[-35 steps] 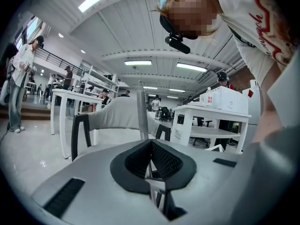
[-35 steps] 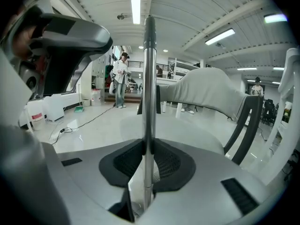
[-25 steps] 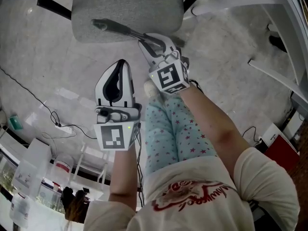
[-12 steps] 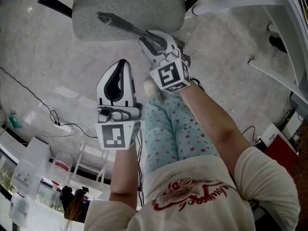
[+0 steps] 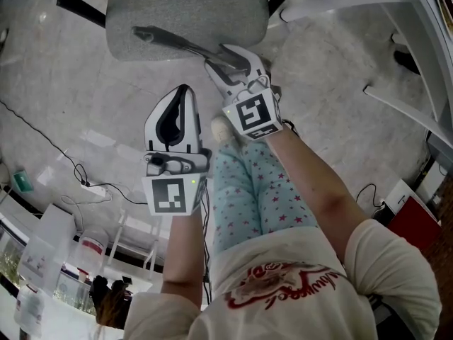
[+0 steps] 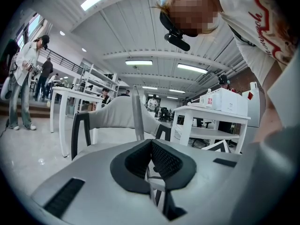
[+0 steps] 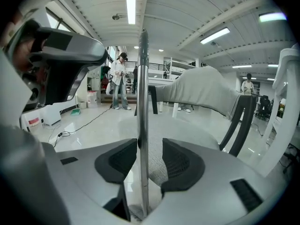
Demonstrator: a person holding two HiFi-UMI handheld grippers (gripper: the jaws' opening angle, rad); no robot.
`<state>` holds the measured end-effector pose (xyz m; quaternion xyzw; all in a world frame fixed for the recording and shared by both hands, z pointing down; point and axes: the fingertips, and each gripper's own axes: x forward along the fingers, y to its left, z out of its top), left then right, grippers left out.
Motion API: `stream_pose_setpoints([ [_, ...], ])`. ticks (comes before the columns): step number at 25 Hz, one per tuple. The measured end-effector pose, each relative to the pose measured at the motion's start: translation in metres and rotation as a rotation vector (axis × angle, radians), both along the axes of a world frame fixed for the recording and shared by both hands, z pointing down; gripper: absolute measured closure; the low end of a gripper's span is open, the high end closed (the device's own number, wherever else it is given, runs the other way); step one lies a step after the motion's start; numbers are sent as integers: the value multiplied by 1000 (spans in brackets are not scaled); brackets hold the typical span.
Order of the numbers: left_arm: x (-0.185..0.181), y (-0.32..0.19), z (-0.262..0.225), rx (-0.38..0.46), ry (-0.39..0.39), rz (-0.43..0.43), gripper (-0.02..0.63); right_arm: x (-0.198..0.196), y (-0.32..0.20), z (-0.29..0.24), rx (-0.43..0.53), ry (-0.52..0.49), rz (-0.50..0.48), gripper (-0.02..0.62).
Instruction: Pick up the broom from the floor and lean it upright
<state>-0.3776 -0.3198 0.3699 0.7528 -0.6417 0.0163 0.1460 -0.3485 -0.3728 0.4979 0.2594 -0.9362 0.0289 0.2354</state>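
The broom's metal handle [image 5: 177, 43] lies slanted across the grey chair seat [image 5: 212, 6], its near end running between the fingers of my right gripper [image 5: 228, 61]. In the right gripper view the handle [image 7: 143, 102] stands upright between the pads; it sits close to the left pad, with a gap to the right pad [image 7: 180, 161]. The right jaws are opening, so the right gripper [image 7: 150, 144] is open. My left gripper [image 5: 182, 92] hangs to the left, apart from the broom, shut on nothing [image 6: 151, 142]. It sees the handle [image 6: 137, 114] ahead against the chair [image 6: 117, 114]. The broom head is hidden.
White table frames [image 5: 396, 105] stand to the right and a red box [image 5: 414, 218] lower right. Cables [image 5: 85, 183] trail over the grey floor on the left. White tables [image 6: 211, 116] and standing people [image 7: 119, 81] are farther off.
The right jaws have spread apart from the broom handle they were gripping. The handle's far end has shifted slightly on the chair seat. The left gripper has stayed put.
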Motion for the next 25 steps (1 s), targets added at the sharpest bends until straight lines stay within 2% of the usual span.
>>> stream_pose_setpoints([
  [3,4,0,-3,38,-13,22,584,3,2,1,-5,1,15,428],
  [8,5,7,1,12,-14,21,584,3,2,3,-8,3,31,429],
  [13,5,12,1,22,-4,16,584,3,7,0,-6,-1,36,430],
  [16,3,13,2,1,9,8,584,4,11,-13,4,-26,42,430],
  [21,-7,13,-5,38,-15,4,584,11,14,-40,-4,-87,95,430],
  [25,0,21,-15,52,-14,32,584,24,26,-67,-6,-118,153,437],
])
